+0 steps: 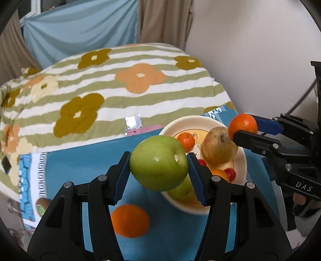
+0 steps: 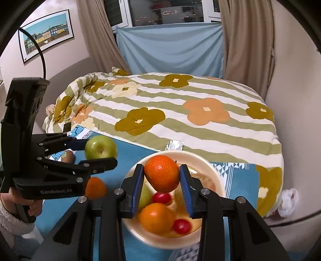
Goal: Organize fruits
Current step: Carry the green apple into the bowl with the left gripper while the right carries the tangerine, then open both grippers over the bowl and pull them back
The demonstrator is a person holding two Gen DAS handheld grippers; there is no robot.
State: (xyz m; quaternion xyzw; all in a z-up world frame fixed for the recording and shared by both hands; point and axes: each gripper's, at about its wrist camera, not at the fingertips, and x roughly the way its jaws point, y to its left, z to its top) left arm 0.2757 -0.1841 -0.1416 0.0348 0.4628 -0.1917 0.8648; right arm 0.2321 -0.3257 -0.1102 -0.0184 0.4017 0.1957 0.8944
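Left tool (image 1: pixel 158 166) grips green apple (image 1: pixel 158 162) above blue cloth (image 1: pixel 80 166), beside bowl (image 1: pixel 241 160).

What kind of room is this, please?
Most likely a bedroom at home: a bed with a flowered quilt, a curtained window, and a framed picture on the wall.

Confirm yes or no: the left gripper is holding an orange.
No, the left gripper is clamped on a green apple.

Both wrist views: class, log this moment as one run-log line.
left hand-held gripper: shut on green apple | right hand-held gripper: shut on mandarin | bowl: holds fruit
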